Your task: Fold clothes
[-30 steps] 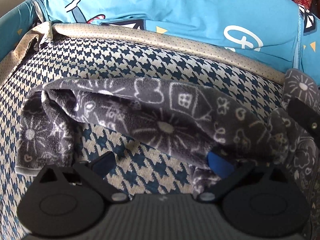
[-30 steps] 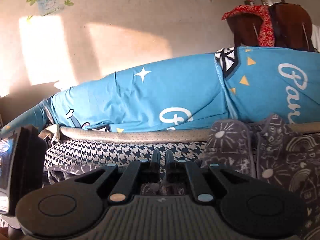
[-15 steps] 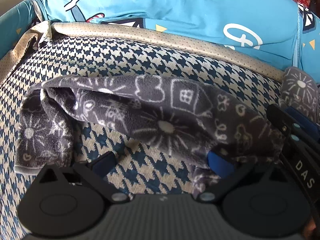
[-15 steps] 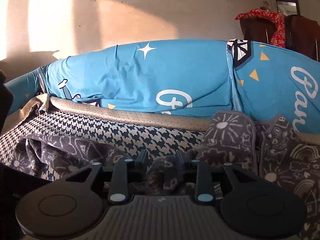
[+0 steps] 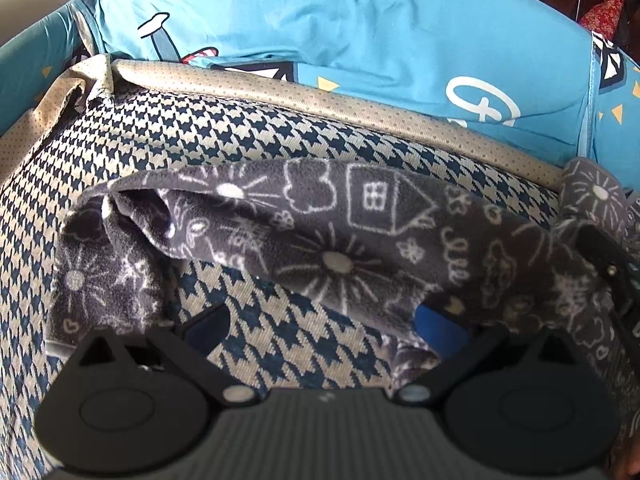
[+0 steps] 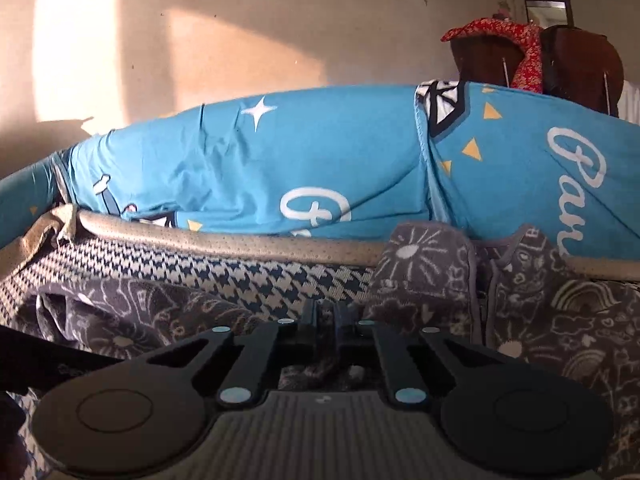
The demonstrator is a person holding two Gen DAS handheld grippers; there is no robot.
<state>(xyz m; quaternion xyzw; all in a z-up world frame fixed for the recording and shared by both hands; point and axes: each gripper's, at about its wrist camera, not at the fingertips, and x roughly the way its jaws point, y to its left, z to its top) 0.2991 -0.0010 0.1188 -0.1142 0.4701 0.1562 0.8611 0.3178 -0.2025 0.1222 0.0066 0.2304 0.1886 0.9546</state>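
White script on the blue cover [image 6: 520, 168] reads "Par", cut off at the frame edge; a looping white letter sits lower on it, not readable.

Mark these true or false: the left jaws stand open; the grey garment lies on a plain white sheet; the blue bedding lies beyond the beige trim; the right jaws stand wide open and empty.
1. True: the left gripper has its jaws open.
2. False: the grey printed garment lies on a houndstooth cover.
3. True: the blue bedding lies beyond the beige trim.
4. False: the right gripper has its jaws closing on a fold of the garment.
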